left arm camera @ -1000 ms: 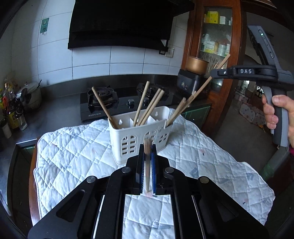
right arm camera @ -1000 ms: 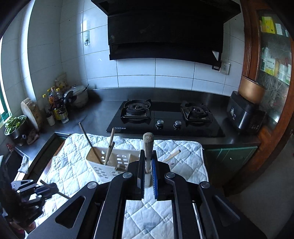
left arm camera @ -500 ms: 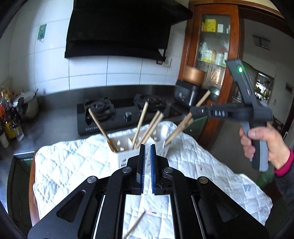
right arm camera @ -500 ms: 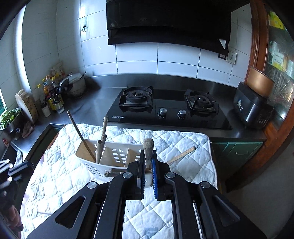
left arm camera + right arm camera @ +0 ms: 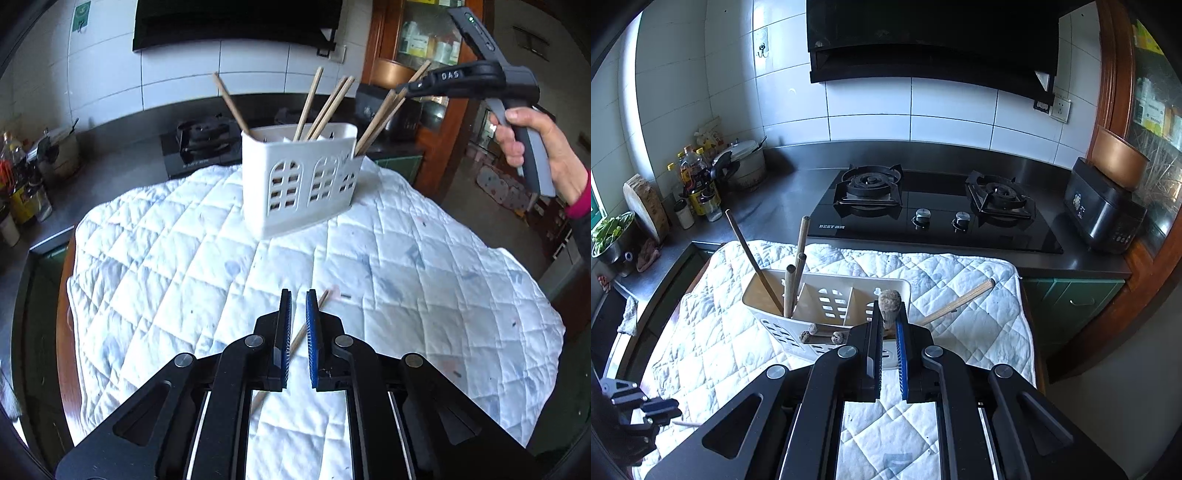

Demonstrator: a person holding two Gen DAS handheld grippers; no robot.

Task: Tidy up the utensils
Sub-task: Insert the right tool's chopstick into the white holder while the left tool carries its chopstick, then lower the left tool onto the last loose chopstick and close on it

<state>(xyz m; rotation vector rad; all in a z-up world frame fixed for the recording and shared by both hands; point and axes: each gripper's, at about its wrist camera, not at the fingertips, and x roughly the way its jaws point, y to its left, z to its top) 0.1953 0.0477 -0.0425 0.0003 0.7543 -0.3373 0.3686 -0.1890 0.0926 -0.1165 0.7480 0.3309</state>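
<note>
A white slotted utensil holder (image 5: 301, 184) stands on the quilted cloth (image 5: 406, 266) and holds several wooden chopsticks (image 5: 309, 103). My left gripper (image 5: 298, 295) is slightly open and empty, low over a loose chopstick (image 5: 319, 304) lying on the cloth beneath its fingers. My right gripper (image 5: 888, 314) is shut on a chopstick (image 5: 889, 302) held upright over the holder's (image 5: 827, 295) right compartment; it also shows in the left wrist view (image 5: 410, 90), above the holder's right end.
A black gas stove (image 5: 934, 210) sits behind the cloth on a steel counter. Bottles and a pot (image 5: 738, 166) stand at the far left. A black appliance (image 5: 1104, 210) stands at the right by a wooden cabinet (image 5: 413, 55).
My left gripper let go of its chopstick, which dropped onto the cloth, and then moved back and lower. My right gripper carried its chopstick down over the holder's right end.
</note>
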